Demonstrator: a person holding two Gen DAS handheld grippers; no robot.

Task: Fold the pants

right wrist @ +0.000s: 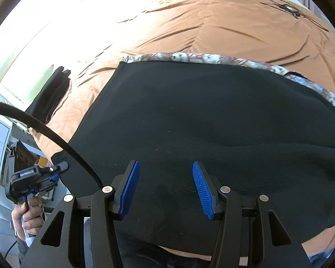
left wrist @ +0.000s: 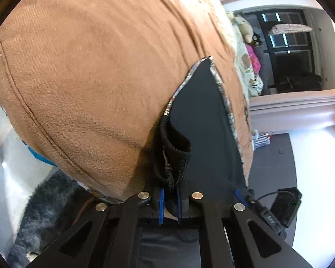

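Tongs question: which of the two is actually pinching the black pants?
The left tongs, closed on the black pants; the right tongs gape open above them.

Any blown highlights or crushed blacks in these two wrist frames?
Right wrist: the window side at upper left is blown white, and the black pants show almost no texture. Left wrist: floor glare at right, and the dark doorway is underexposed.

Daylight blows out the upper left of the right wrist view. Fisheye bends both edges. The blanket [left wrist: 89,71] looks slightly motion-blurred.
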